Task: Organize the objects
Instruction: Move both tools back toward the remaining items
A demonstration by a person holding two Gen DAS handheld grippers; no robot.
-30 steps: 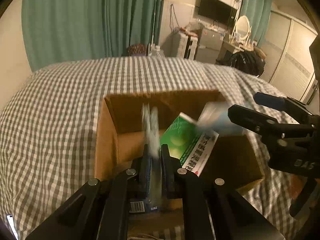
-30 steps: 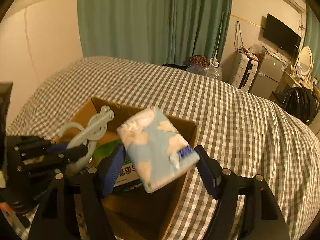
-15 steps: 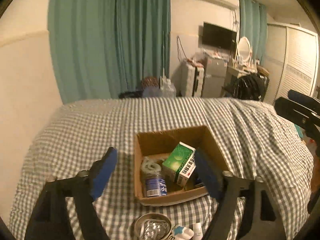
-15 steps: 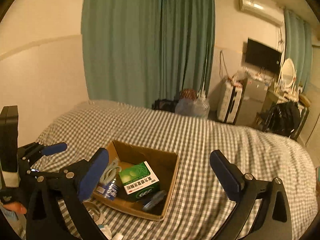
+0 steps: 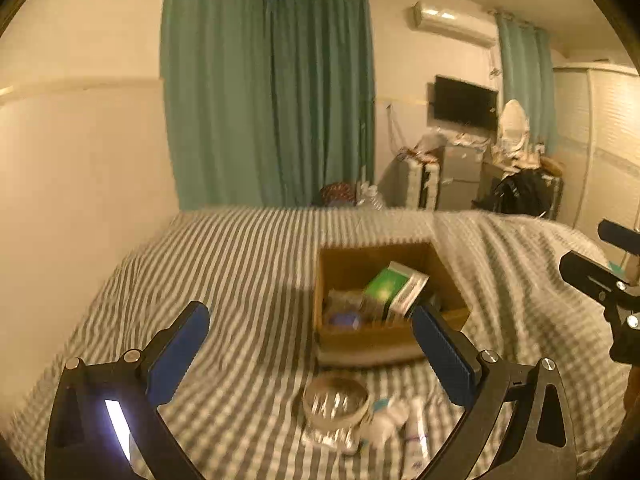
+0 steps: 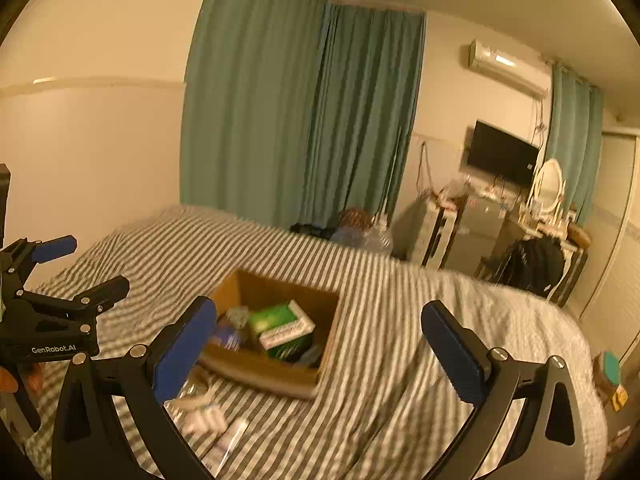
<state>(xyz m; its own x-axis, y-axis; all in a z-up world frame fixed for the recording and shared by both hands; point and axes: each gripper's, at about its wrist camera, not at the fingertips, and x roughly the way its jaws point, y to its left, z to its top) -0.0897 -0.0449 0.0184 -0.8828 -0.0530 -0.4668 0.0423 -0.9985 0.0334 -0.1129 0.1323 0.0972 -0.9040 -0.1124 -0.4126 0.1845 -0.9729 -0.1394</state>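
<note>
A brown cardboard box [image 5: 384,336] sits on the checked bed; it also shows in the right wrist view [image 6: 256,364]. Inside lie a green and white carton [image 5: 394,290] [image 6: 282,322] and other small packs. My left gripper [image 5: 312,360] is open and empty, held back from and above the box. My right gripper [image 6: 320,354] is open and empty, also pulled back. In front of the box lie a clear round glass dish [image 5: 335,404], a white tube [image 5: 414,426] and small white items [image 6: 204,416].
The grey checked bedspread [image 5: 224,280] covers the bed. Green curtains [image 5: 272,100] and a beige wall stand behind. A dresser, TV and mirror [image 6: 548,188] stand at the right. The right gripper shows at the right edge of the left wrist view [image 5: 604,280].
Both grippers let go of their items into the box, opened wide and pulled back and up from it. The tissue pack and clip are no longer held.
</note>
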